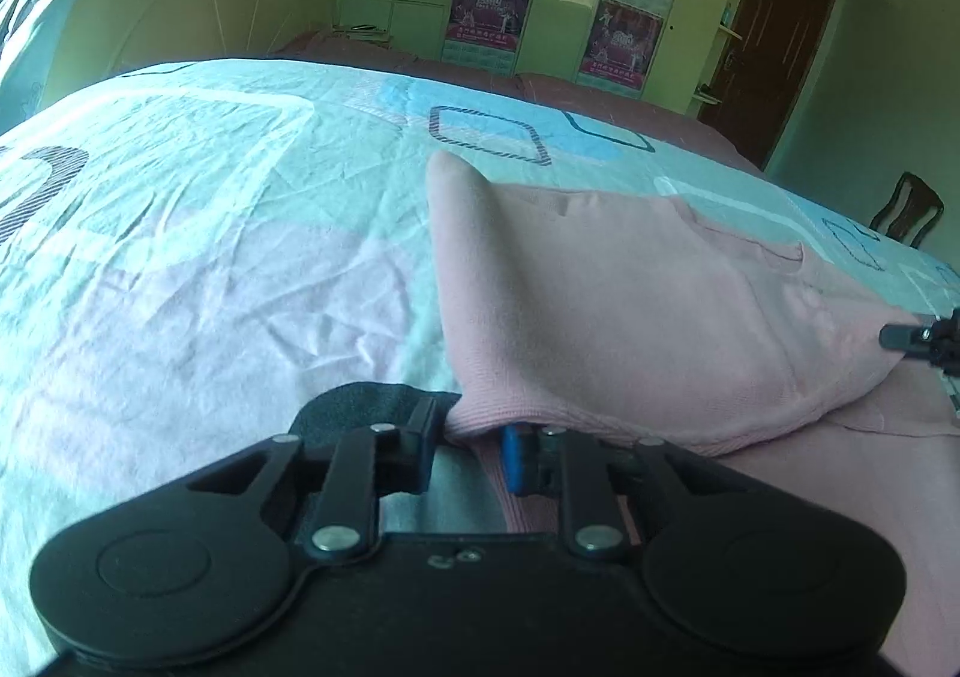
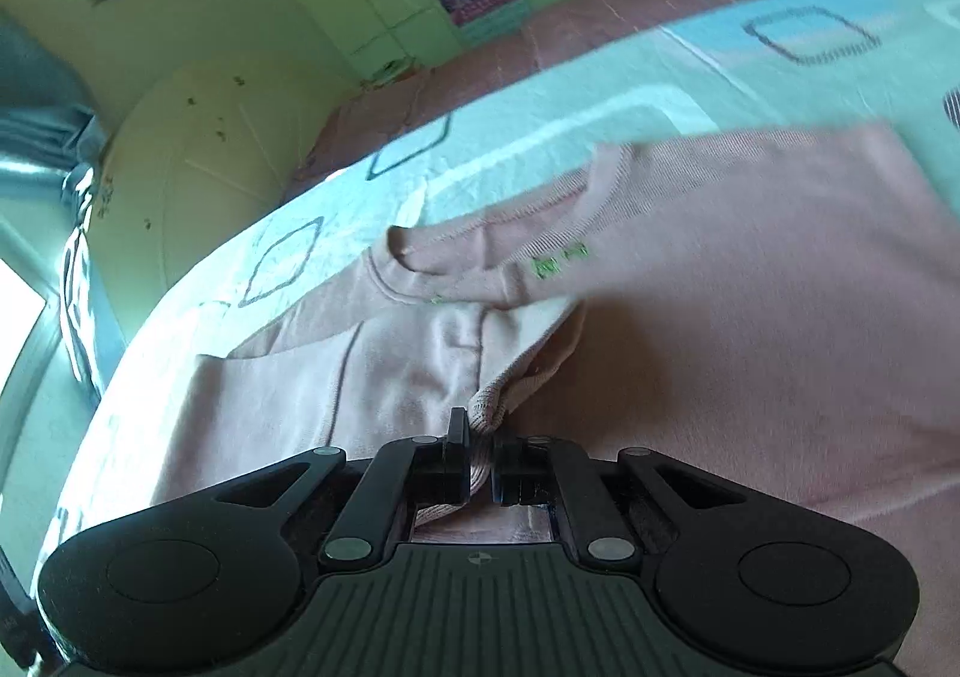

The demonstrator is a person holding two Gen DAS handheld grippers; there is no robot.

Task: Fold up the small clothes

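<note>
— Where is the garment held, and by which jaws?

— Plainly, a pink sweatshirt [image 1: 630, 305] is spread on a patterned bedsheet [image 1: 210, 233]; its ribbed hem is pinched at two points. At the left gripper [image 1: 468, 455] the jaws are drawn in on the hem edge, though a narrow gap is seen between them, so the firmness of the hold cannot be judged; at the right gripper [image 2: 480, 455] the jaws are pressed together on a bunched fold of ribbing [image 2: 489, 407].

— Which way does the cloth lie from the jaws?

— In both wrist views the body of the sweatshirt is seen ahead of the fingers, running away towards the neckline [image 2: 480, 257], where small green lettering is visible; the long axis is thus pointed forward, away from the holder, and the held hem is the near edge. The hem is lifted clear of the sheet at the left, with a ridge of fabric raised behind it.

— Which hand is nearer?

— Neither, by appearance; the right gripper's tip is glimpsed at the far right edge of the left view, level with the hem. A forward carry of the hem towards the neckline is judged to be the coming move; equal travel of both hands would be required for a square fold.
</note>
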